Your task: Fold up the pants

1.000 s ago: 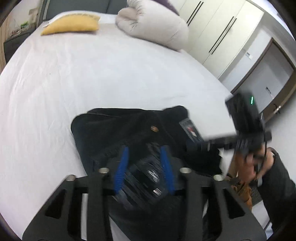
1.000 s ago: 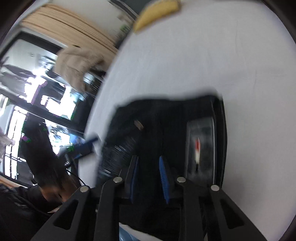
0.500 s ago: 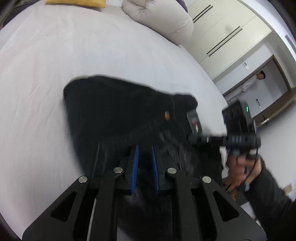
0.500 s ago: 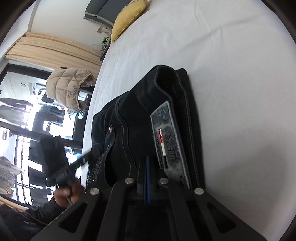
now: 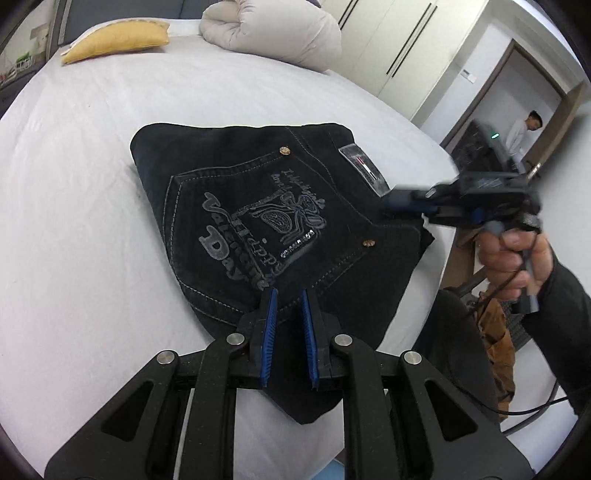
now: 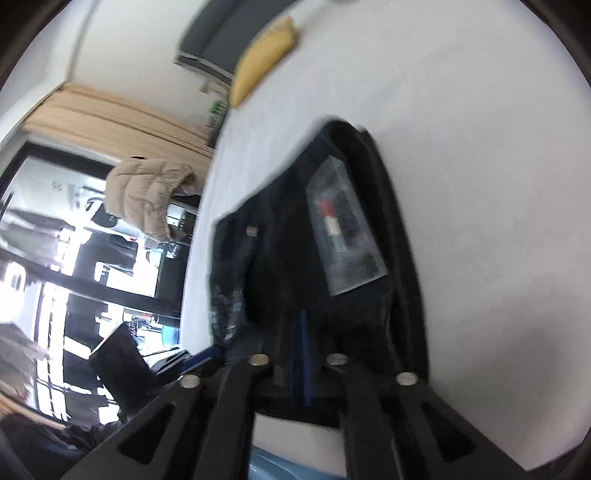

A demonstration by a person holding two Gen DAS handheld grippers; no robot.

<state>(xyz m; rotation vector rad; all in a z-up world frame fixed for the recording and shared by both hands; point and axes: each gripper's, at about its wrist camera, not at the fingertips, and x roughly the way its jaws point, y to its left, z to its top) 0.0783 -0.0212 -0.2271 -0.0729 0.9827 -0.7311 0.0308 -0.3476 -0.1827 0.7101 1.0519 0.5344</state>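
Black folded pants (image 5: 240, 177) lie flat on the white bed (image 5: 92, 184), back pocket print and waist label (image 5: 364, 168) facing up. My left gripper (image 5: 288, 295) is shut over their near edge; only flat fabric shows through the thin gap, nothing is pinched. My right gripper (image 5: 391, 201), held by a hand (image 5: 513, 251), meets the pants' right edge below the label. The right wrist view is blurred. There the pants (image 6: 280, 229) and label (image 6: 343, 236) lie ahead, and the right gripper (image 6: 301, 317) has its jaws opening with the waist edge between them.
A yellow pillow (image 5: 118, 37) and a rolled duvet (image 5: 273, 33) lie at the bed's far end. Wardrobe doors (image 5: 406, 48) and a doorway with a person (image 5: 524, 133) are to the right. The bed's edge runs just right of the pants. A beige jacket (image 6: 147, 195) hangs by the window.
The left jaws closed, and the gripper drew back from over the pocket print to the pants' near edge. The right jaws, shut on the waist edge half a second ago, have parted slightly.
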